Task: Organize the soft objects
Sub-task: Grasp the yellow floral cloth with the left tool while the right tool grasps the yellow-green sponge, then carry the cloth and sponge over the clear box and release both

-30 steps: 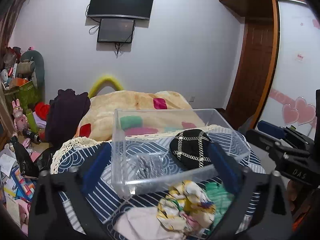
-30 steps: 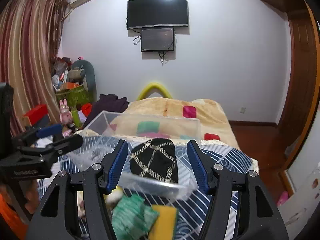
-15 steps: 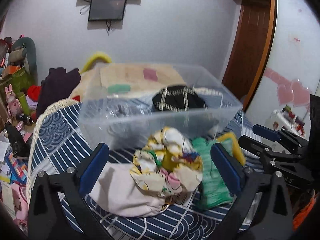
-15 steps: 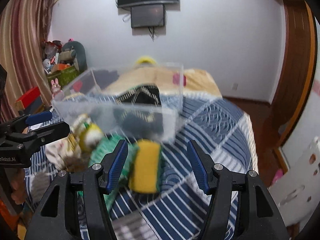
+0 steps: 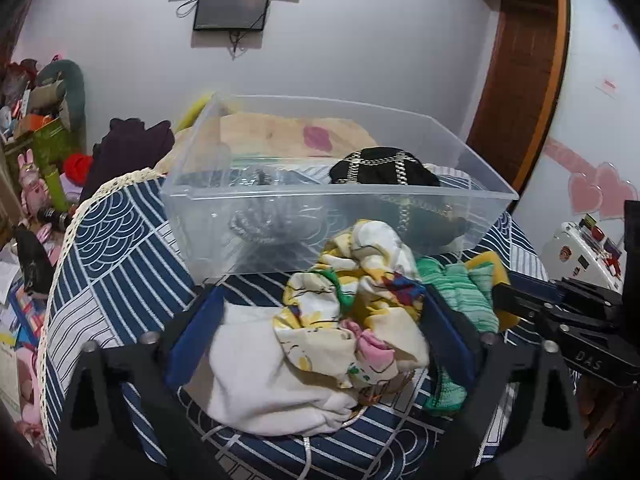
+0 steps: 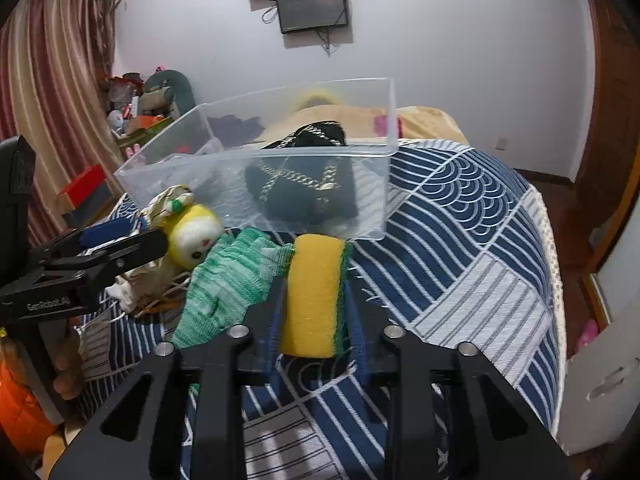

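Gripping sponge on the right, left straddling the cloth pile

Left wrist view: left gripper point(image 5: 320, 328) is spread wide, blue fingers point(image 5: 192, 332) either side of the pile, nothing clamped. Between them: white cloth point(image 5: 260, 376) and a yellow patterned cloth point(image 5: 356, 312). Whether the pads touch the fabric is unclear; lower edges of both cloths are cut off by the gripper body. Green glove point(image 5: 460, 292) lies just right of the pile, partly behind the right-hand finger. Clear bin point(image 5: 280, 196) sits behind the pile on the bed point(image 5: 120, 248); a black quilted item point(image 5: 380, 172) is inside, plus a grey thing I can't identify through the wall. Right gripper point(image 5: 560, 308) enters from the right edge, tips hidden.

Right wrist view: right gripper point(image 6: 314, 300) is closed onto the sponge point(image 6: 314, 292), pads pressed on both long sides; its near end is hidden by the frame. Glove point(image 6: 228, 280) touches the sponge's left side. Bin point(image 6: 260, 160) is just beyond, black item point(image 6: 308, 184) blurred through plastic. Left gripper point(image 6: 116, 248) shows at left, tips buried near a yellow toy point(image 6: 192, 236).
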`<state>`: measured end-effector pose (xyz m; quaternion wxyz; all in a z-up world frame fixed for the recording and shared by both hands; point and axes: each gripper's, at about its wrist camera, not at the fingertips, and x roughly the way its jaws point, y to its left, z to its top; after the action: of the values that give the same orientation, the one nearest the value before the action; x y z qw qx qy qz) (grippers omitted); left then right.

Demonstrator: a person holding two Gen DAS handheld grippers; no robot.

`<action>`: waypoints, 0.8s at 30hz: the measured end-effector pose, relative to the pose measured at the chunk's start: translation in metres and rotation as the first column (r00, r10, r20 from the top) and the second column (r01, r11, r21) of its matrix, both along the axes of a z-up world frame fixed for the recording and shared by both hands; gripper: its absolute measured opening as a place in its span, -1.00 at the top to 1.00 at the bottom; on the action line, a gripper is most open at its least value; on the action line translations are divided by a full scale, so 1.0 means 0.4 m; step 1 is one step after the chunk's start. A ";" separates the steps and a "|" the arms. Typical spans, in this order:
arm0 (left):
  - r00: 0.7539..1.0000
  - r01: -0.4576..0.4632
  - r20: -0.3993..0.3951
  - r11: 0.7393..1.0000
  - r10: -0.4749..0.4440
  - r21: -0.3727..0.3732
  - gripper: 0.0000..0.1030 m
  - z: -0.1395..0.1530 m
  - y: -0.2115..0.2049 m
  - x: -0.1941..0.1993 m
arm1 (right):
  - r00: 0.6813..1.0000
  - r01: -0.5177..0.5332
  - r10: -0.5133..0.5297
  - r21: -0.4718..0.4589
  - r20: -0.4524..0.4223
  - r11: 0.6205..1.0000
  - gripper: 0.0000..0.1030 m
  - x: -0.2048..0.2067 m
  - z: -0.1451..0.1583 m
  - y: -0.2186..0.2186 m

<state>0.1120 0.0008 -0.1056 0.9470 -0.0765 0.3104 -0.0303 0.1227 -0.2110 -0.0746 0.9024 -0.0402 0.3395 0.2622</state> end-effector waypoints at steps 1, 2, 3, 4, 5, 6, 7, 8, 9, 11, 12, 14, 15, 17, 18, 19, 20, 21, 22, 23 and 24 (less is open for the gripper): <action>1.000 0.018 -0.008 1.000 -0.018 0.005 -0.58 -0.003 -0.006 0.002 | 1.000 -0.001 0.001 0.002 0.002 1.000 0.51 -0.002 -0.002 0.001; 1.000 0.023 -0.012 1.000 -0.023 0.008 -0.47 -0.006 -0.008 0.004 | 1.000 -0.001 0.001 0.001 0.005 1.000 0.52 -0.004 -0.001 0.002; 0.999 0.030 -0.017 0.999 -0.030 0.010 -0.42 -0.010 -0.011 0.005 | 1.000 -0.002 0.002 0.003 0.008 1.000 0.53 -0.007 0.000 0.002; 0.999 0.036 -0.018 0.999 -0.036 0.006 -0.32 -0.012 -0.012 0.006 | 1.000 -0.002 0.002 0.007 0.011 1.000 0.54 -0.009 0.002 0.002; 0.999 0.045 -0.018 0.999 -0.045 -0.001 -0.18 -0.011 -0.013 0.004 | 1.000 0.001 -0.001 0.009 0.017 1.000 0.54 -0.012 0.004 0.002; 0.998 0.055 -0.015 0.998 -0.055 -0.008 -0.09 -0.007 -0.013 0.000 | 1.000 0.005 -0.005 0.009 0.025 1.000 0.54 -0.014 0.007 -0.001; 0.998 0.059 -0.010 0.998 -0.059 -0.005 0.06 -0.004 -0.015 -0.004 | 0.999 0.009 -0.010 0.009 0.033 1.000 0.54 -0.014 0.011 -0.004; 0.998 0.060 -0.002 0.998 -0.060 0.009 0.16 0.002 -0.019 -0.012 | 0.999 0.017 -0.018 0.011 0.046 1.000 0.54 -0.017 0.016 -0.008; 0.998 0.060 0.005 0.998 -0.060 0.020 0.20 0.006 -0.023 -0.017 | 0.998 0.023 -0.024 0.014 0.054 1.000 0.54 -0.020 0.021 -0.009; 0.998 0.064 0.019 0.997 -0.065 0.033 0.38 0.014 -0.030 -0.032 | 0.996 0.034 -0.035 0.019 0.076 0.999 0.54 -0.026 0.032 -0.013; 0.998 0.065 0.025 0.997 -0.066 0.033 0.38 0.019 -0.029 -0.040 | 0.995 0.041 -0.042 0.017 0.087 0.999 0.54 -0.028 0.037 -0.013; 0.997 0.066 0.041 0.997 -0.067 0.027 0.38 0.030 -0.025 -0.055 | 0.993 0.051 -0.052 0.016 0.110 0.999 0.54 -0.036 0.049 -0.015; 0.997 0.062 0.051 0.998 -0.063 0.026 0.38 0.038 -0.022 -0.064 | 0.992 0.054 -0.056 0.019 0.117 0.998 0.54 -0.038 0.055 -0.016; 0.996 0.040 0.073 0.999 -0.042 0.027 0.38 0.057 -0.012 -0.083 | 0.989 0.059 -0.062 0.026 0.131 0.998 0.54 -0.041 0.068 -0.018; 0.996 0.034 0.085 0.999 -0.036 0.024 0.38 0.067 -0.006 -0.089 | 0.988 0.060 -0.064 0.030 0.138 0.998 0.54 -0.044 0.073 -0.019; 0.995 0.030 0.094 0.999 -0.031 0.020 0.38 0.073 -0.003 -0.094 | 0.987 0.063 -0.067 0.036 0.146 0.997 0.54 -0.045 0.080 -0.019; 0.994 0.022 0.103 1.000 -0.024 0.016 0.38 0.082 0.001 -0.099 | 0.986 0.062 -0.069 0.047 0.152 0.997 0.54 -0.046 0.088 -0.019; 0.994 0.016 0.112 1.000 -0.018 0.012 0.38 0.091 0.005 -0.102 | 0.985 0.060 -0.067 0.054 0.157 0.997 0.54 -0.047 0.092 -0.018; 0.993 0.011 0.120 1.000 -0.012 0.010 0.38 0.098 0.009 -0.105 | 0.984 0.057 -0.066 0.057 0.164 0.997 0.54 -0.048 0.098 -0.017; 0.992 0.005 0.129 1.000 -0.006 0.010 0.38 0.108 0.013 -0.107 | 0.983 0.055 -0.064 0.057 0.173 0.997 0.54 -0.050 0.106 -0.013; 0.991 0.001 0.136 1.000 -0.003 0.010 0.38 0.114 0.016 -0.109 | 0.981 0.054 -0.063 0.059 0.182 0.997 0.54 -0.050 0.113 -0.010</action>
<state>0.0685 0.0073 -0.0599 0.9663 -0.0691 0.2456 -0.0348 0.1026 -0.2150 -0.0293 0.9380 -0.0301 0.2486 0.2397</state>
